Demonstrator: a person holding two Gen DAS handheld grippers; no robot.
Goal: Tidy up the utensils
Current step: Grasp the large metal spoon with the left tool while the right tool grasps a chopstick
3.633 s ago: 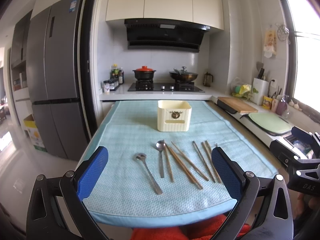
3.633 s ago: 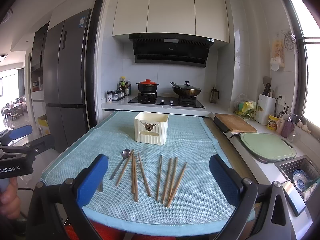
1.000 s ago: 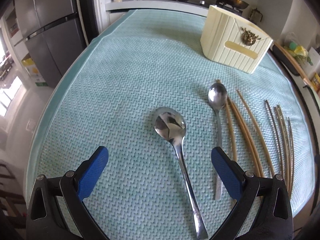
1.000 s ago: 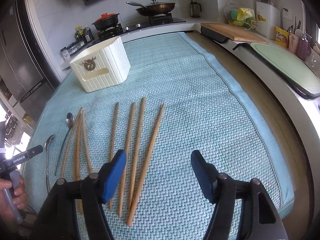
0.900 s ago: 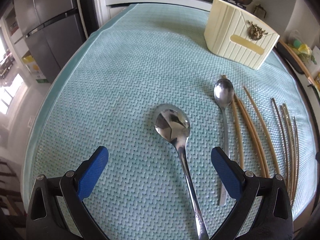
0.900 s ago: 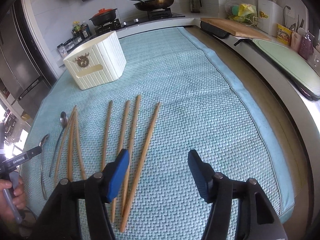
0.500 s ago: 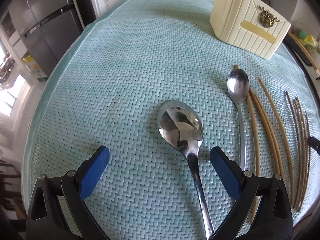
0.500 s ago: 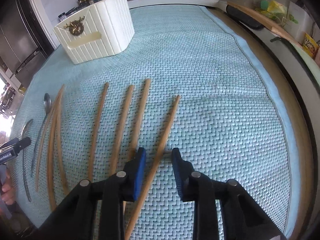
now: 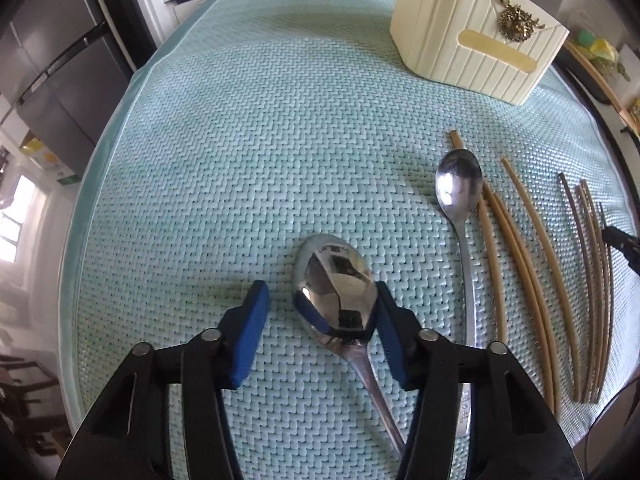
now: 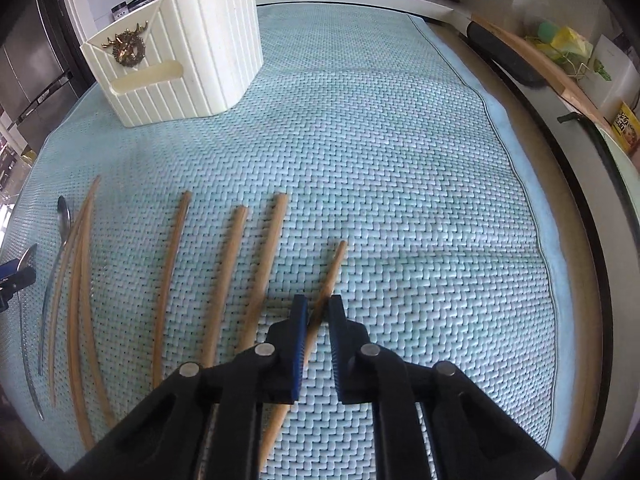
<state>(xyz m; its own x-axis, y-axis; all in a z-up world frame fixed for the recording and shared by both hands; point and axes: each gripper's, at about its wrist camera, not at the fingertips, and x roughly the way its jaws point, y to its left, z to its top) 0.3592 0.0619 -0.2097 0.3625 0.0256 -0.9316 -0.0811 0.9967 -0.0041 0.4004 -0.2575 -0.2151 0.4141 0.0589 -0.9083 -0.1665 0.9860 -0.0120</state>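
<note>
A large steel spoon (image 9: 336,284) lies on the teal mat (image 9: 240,160). My left gripper (image 9: 320,312) is partly closed around its bowl; the right pad touches the bowl, the left pad stands apart. A smaller spoon (image 9: 460,196) and several wooden chopsticks (image 9: 520,260) lie to its right. My right gripper (image 10: 318,312) is shut on the rightmost chopstick (image 10: 332,272), which rests on the mat. More chopsticks (image 10: 232,272) lie to its left. The cream utensil holder (image 10: 180,56) stands at the back; it also shows in the left wrist view (image 9: 476,28).
A fridge (image 9: 52,60) stands left of the counter. A wooden cutting board (image 10: 560,80) and packets (image 10: 624,124) sit on the side counter to the right. The mat's right edge (image 10: 520,184) runs near the counter edge.
Both grippers dropped close to the mat. The left jaws narrowed around the large spoon's bowl. The right jaws closed on the rightmost chopstick.
</note>
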